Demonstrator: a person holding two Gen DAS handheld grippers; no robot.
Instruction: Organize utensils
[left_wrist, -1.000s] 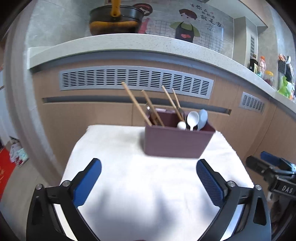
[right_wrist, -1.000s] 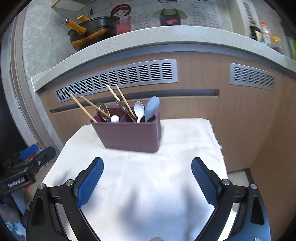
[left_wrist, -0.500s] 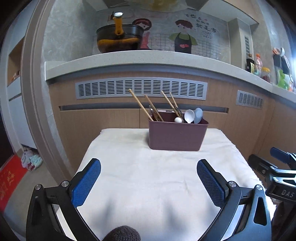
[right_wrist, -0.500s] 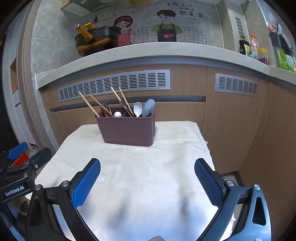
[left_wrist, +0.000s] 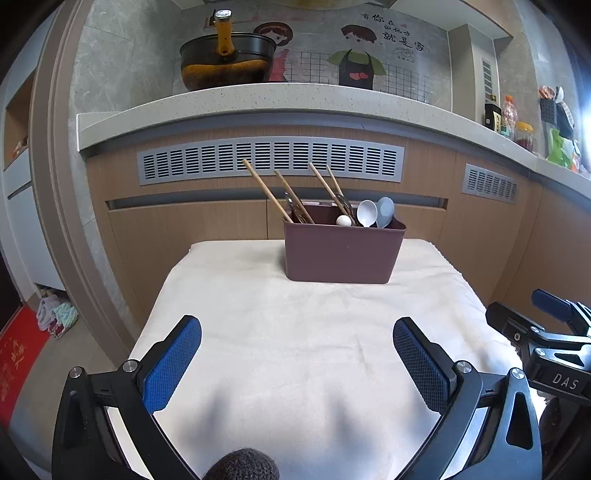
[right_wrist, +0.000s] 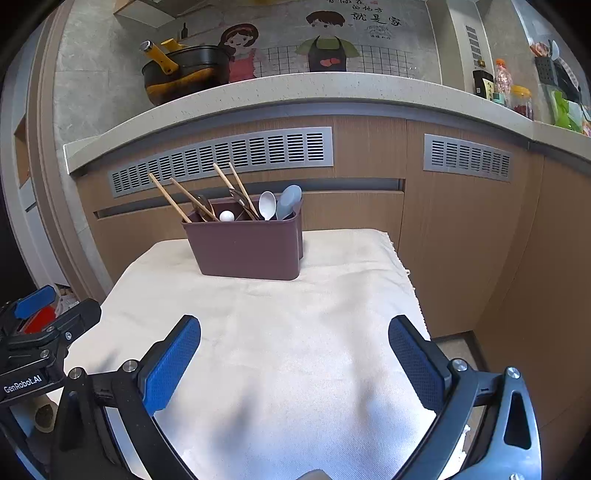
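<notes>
A dark maroon rectangular plastic utensil caddy (left_wrist: 343, 253) stands upright near the far edge of a small table covered with a cream cloth (left_wrist: 295, 332), just in front of the wood-panelled kitchen counter (left_wrist: 258, 99). Wooden chopsticks (left_wrist: 267, 194) lean out of its left and middle sections, tilted toward the left, while a white spoon (left_wrist: 366, 213) and a pale blue-grey spoon (left_wrist: 385, 211) stand bowl-up at its right end; a small white rounded end (left_wrist: 344, 220) shows between them. The left gripper (left_wrist: 297, 345) hovers over the near edge of the cloth with its blue-padded jaws spread wide and empty, the caddy well ahead of them and slightly right of centre. The right gripper (right_wrist: 294, 343) is likewise spread wide and holds nothing, with the caddy (right_wrist: 245, 247) well ahead and left of centre. The right wrist view shows the caddy's right end wall and the cloth's fringed right edge; the left wrist view shows a red mat (left_wrist: 18, 354) on the floor.
</notes>
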